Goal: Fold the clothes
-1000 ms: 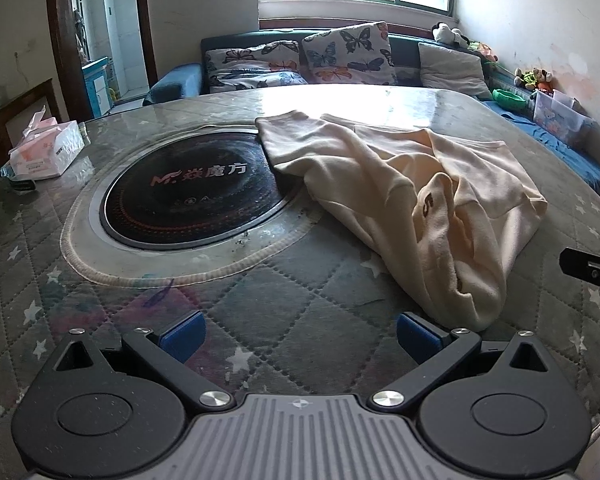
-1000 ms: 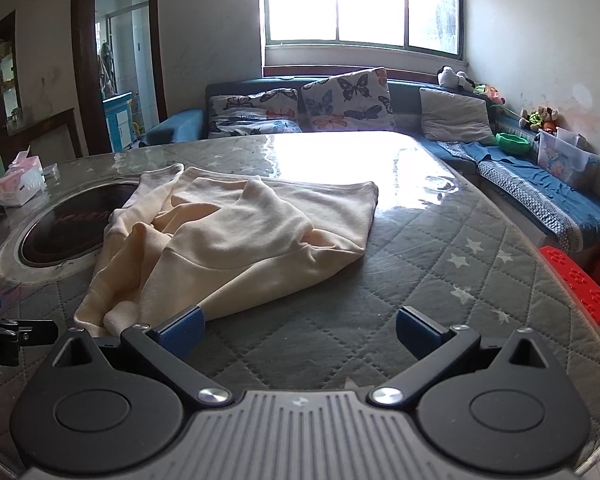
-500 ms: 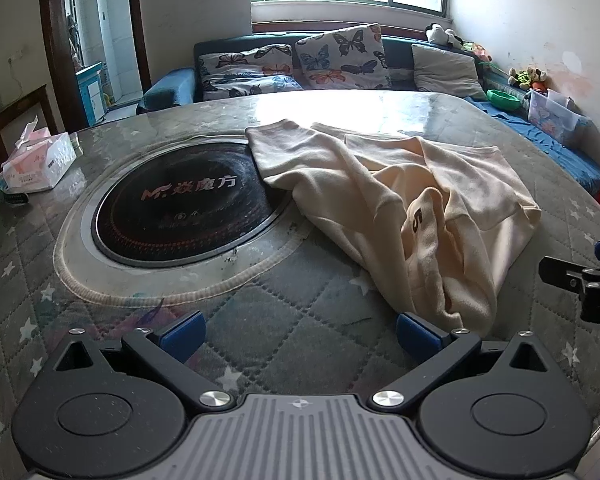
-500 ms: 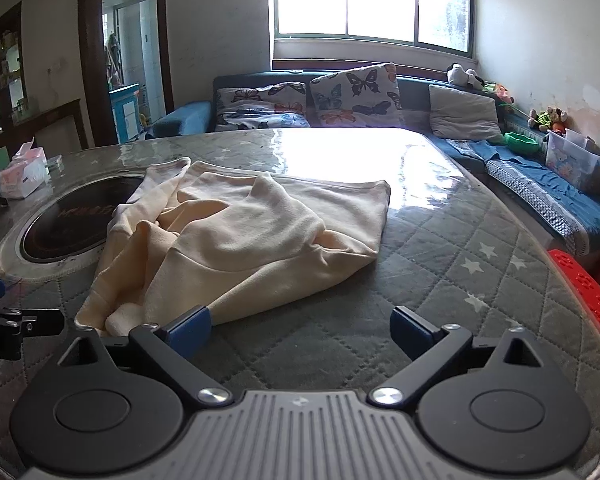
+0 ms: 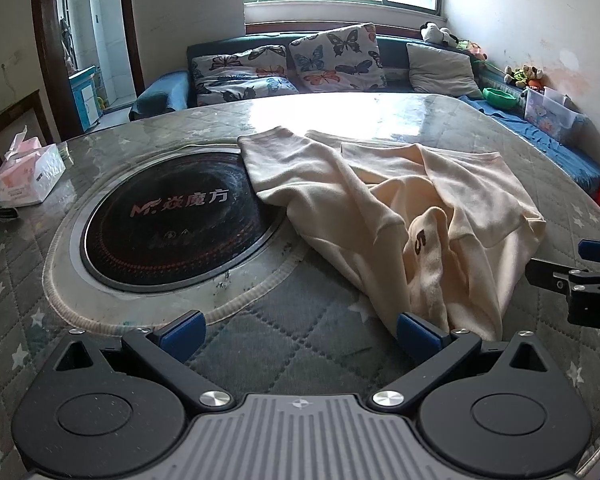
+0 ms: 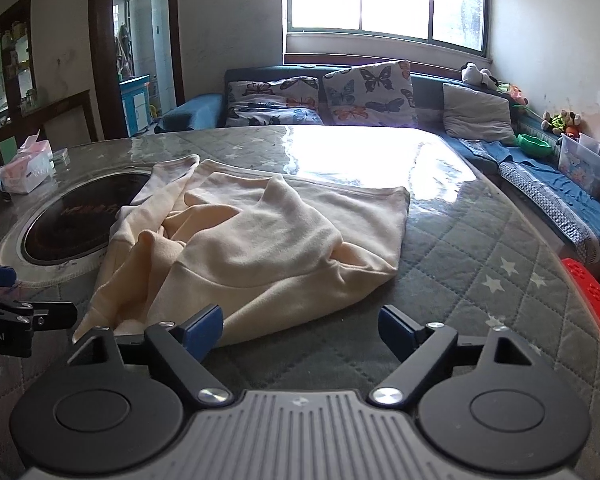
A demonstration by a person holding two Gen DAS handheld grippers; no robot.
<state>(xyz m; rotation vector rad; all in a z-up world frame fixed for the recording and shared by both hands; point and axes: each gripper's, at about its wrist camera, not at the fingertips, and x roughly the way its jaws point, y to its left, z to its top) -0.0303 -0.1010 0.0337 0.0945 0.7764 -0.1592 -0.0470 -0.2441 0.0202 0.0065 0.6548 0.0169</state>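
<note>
Cream sweatshirt (image 5: pixel 420 208) lay crumpled on the quilted desk (image 5: pixel 300 320); left tool (image 5: pixel 300 330) and right tool (image 6: pixel 300 322) both spread, empty.

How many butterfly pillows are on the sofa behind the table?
2. One butterfly pillow lies low at the sofa's left; the other butterfly pillow stands upright right of it. A plain grey cushion sits farther right. More may be hidden.

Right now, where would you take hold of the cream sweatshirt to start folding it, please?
Probably at the bunched near edge of the cream sweatshirt, coming in low from the front. It lies crumpled there, raised off the quilted table, just ahead of the open right gripper.
</note>
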